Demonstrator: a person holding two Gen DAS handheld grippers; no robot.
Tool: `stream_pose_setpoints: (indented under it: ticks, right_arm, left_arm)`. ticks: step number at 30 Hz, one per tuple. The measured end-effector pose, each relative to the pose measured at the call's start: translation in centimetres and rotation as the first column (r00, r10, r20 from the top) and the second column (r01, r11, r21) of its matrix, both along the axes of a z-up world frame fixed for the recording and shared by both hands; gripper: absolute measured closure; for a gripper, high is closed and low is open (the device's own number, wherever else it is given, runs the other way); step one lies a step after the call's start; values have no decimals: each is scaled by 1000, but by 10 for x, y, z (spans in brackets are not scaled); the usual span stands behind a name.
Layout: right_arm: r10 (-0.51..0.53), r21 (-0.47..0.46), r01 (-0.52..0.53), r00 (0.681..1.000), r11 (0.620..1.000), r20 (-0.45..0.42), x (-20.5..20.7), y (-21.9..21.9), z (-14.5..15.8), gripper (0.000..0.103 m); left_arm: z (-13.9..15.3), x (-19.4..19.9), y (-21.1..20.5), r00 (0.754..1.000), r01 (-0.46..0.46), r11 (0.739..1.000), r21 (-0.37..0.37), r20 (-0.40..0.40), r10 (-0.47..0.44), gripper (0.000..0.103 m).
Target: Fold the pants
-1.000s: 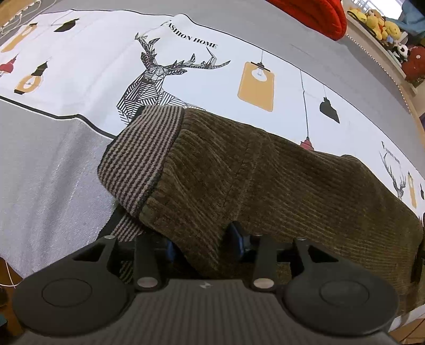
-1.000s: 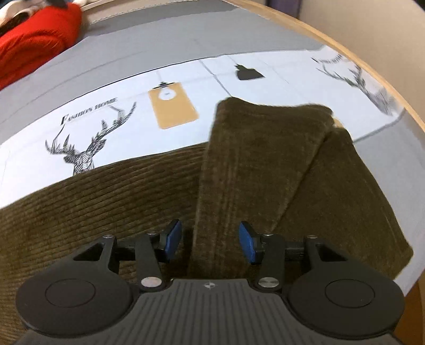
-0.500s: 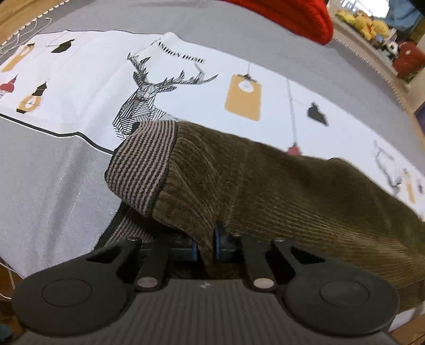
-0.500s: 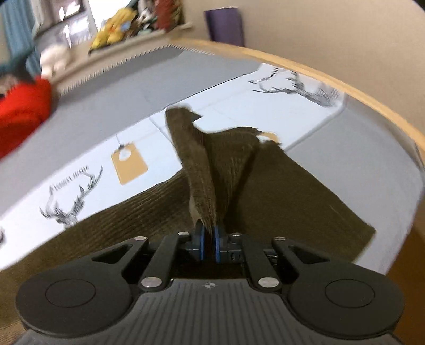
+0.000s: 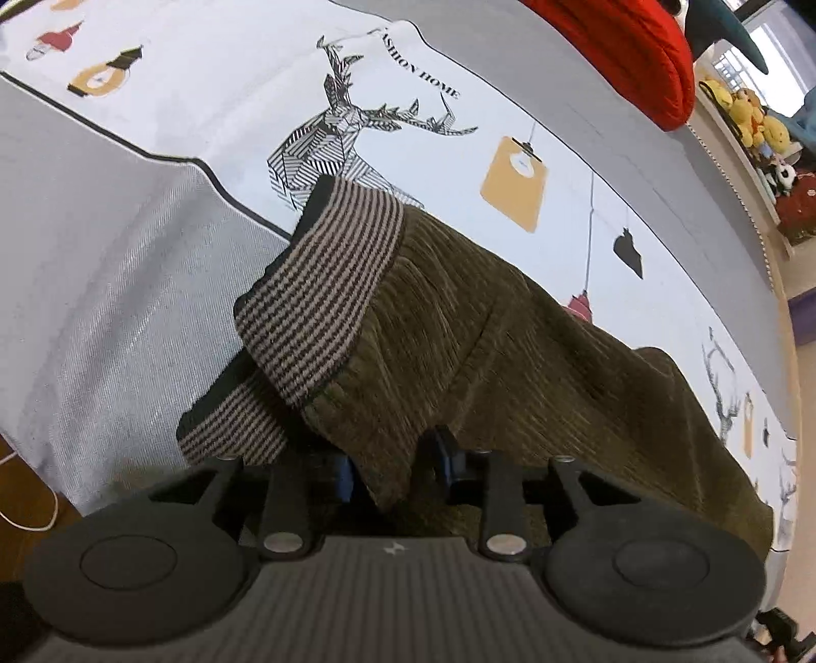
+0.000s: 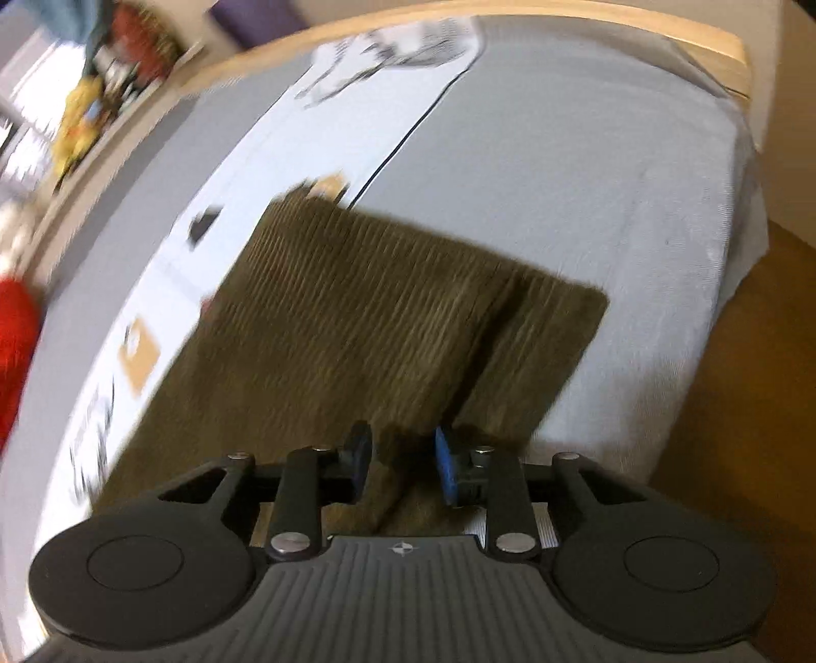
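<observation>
Releasing soft, limp corduroy pants (image 5: 459,326) (best gripped at striped waistband (image 5: 326,285)), jaws opening around loose folds.

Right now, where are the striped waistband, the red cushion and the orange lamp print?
striped waistband (image 5: 326,285), left wrist view, middle of the folded band.
red cushion (image 5: 627,46), left wrist view, its top.
orange lamp print (image 5: 514,181), left wrist view, centre.

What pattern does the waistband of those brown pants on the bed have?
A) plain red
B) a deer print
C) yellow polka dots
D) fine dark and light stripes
D: in the left wrist view the waistband of the olive-brown corduroy pants shows fine dark and light stripes; the deer is printed on the bed cover, not on the pants.
</observation>
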State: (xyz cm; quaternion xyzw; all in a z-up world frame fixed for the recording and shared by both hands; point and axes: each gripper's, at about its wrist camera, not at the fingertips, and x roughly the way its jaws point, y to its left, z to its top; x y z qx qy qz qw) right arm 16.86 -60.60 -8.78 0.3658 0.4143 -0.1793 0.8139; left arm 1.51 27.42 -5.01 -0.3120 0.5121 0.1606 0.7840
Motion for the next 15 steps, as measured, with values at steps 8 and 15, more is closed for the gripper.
stream_pose_setpoints:
  ticks: [8,15]
  right_arm:
    - [-153,10,153,988,988,-22,12,-8,-10,94]
    - [-192,-61,208,960,976,203,-10,4,41,96]
  left_arm:
    - [-2,8,-3,999,9,998,58,-33,-7,81]
    - [37,-11,-1,984,22,992,122,174,-43,92]
